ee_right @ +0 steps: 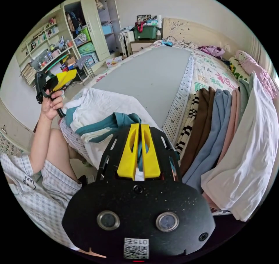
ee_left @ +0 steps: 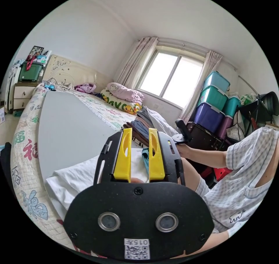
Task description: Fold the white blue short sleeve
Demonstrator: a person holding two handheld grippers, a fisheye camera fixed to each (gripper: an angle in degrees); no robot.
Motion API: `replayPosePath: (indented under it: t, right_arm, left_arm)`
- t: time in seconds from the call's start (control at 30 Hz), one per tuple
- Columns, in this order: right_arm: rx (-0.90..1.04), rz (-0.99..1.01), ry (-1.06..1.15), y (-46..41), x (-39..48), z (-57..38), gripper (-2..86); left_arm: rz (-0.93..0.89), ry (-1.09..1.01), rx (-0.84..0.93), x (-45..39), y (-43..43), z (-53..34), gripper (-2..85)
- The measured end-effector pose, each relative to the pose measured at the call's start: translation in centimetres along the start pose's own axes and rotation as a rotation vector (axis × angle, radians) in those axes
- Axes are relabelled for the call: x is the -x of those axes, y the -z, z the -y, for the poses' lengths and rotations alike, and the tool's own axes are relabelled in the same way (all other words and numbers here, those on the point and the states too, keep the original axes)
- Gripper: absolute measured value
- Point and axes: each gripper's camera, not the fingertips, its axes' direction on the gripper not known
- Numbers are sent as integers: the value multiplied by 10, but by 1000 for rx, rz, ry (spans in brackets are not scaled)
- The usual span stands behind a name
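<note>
Bed (ee_right: 151, 72) carried the bunched shirt (ee_right: 98, 112); right tool (ee_right: 139, 147) pinched its teal trim, left tool (ee_right: 62, 78) spread aloft; trim risked slipping free.

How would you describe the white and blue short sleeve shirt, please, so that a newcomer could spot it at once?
Start at the bed's grey mat and follow it to the near edge, left of the row of folded clothes. There lies the white and blue short sleeve shirt, crumpled. Unlike its neatly folded neighbours, it is a loose white heap with teal trim, which runs between the right hand-held gripper jaws.
</note>
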Motion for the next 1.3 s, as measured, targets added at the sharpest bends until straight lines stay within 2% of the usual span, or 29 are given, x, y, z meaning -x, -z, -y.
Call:
replayPosePath:
  t: [0.07,0.27,0.43,0.5,0.6,0.8,1.0,1.17,1.3]
  right_arm:
    - [-106,-7,-20,30,-1,-9,1]
    - [-311,-58,-170,78,-16,-31,2]
    - [-319,-48,-222,69,-16,-42,2]
    - [-318,-65,-206,66,-6,-43,2]
    - [-302,-87,-186,63,6,-40,2]
    - [-278,-50,-179,63,22,-45,2]
    - [-298,-7,-199,74,35,-62,2]
    - [-305,-13,-191,85,57,-79,2]
    - [-315,-27,-130,122,85,-95,2]
  left_arm:
    - [-3,-17,46,-5,1,-1,85]
    - [51,-174,358,-48,-36,-18,83]
    - [-48,-431,687,-103,-124,-62,84]
    - [-79,-479,750,-122,-153,-72,87]
    - [-90,-541,740,-148,-183,-81,88]
    - [62,-534,784,-157,-227,-90,81]
    - [56,-588,858,-182,-237,-105,97]
    - [126,-580,834,-189,-230,-112,56]
    - [177,-464,811,-194,-200,-87,9]
